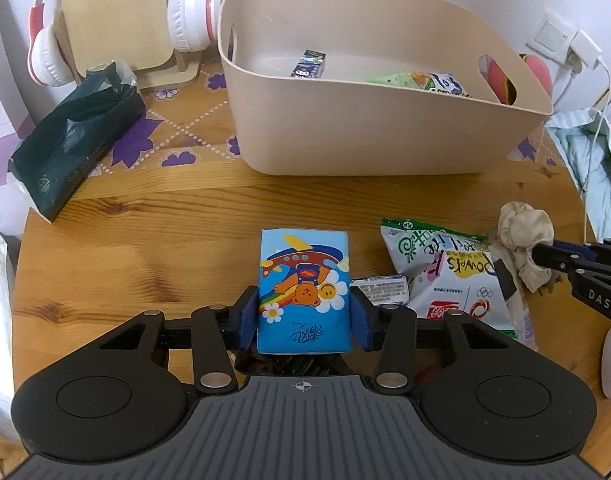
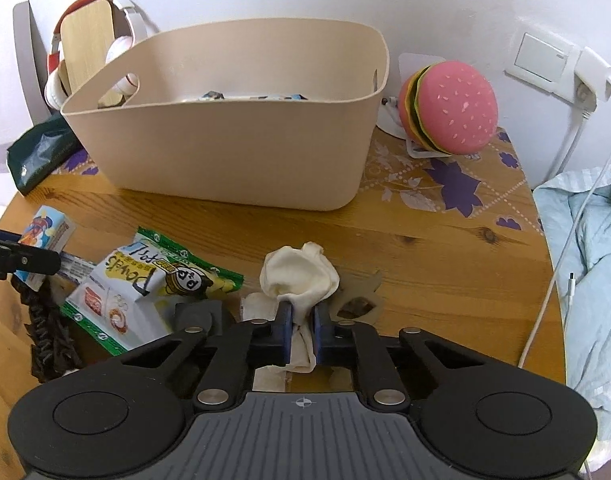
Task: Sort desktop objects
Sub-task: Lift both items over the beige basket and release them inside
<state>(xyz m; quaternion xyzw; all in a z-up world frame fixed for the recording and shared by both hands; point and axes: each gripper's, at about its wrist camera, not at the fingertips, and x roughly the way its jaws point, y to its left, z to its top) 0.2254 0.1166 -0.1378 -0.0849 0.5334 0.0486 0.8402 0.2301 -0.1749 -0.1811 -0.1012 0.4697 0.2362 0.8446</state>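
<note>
My left gripper [image 1: 304,316] is shut on a blue tissue pack [image 1: 304,280] printed with a cartoon bear, its blue pads pressing both long sides just above the wooden table [image 1: 145,248]. The pack [image 2: 51,226] shows at the left edge of the right wrist view. My right gripper [image 2: 302,320] is shut on a crumpled cream cloth [image 2: 301,272], which bulges out ahead of the pads. In the left wrist view that gripper [image 1: 545,258] comes in from the right with the cloth [image 1: 523,228] at its tip. The beige tub [image 1: 385,136] [image 2: 225,152] stands behind, holding a small box and snack packets.
Snack bags [image 1: 445,276] [image 2: 145,284] lie between the two grippers. A dark green tissue pack [image 1: 77,140] and headphones [image 1: 185,12] on a wooden stand are back left. A burger plush [image 2: 449,108], a white cable [image 2: 561,256] and light blue fabric [image 2: 585,280] are at right.
</note>
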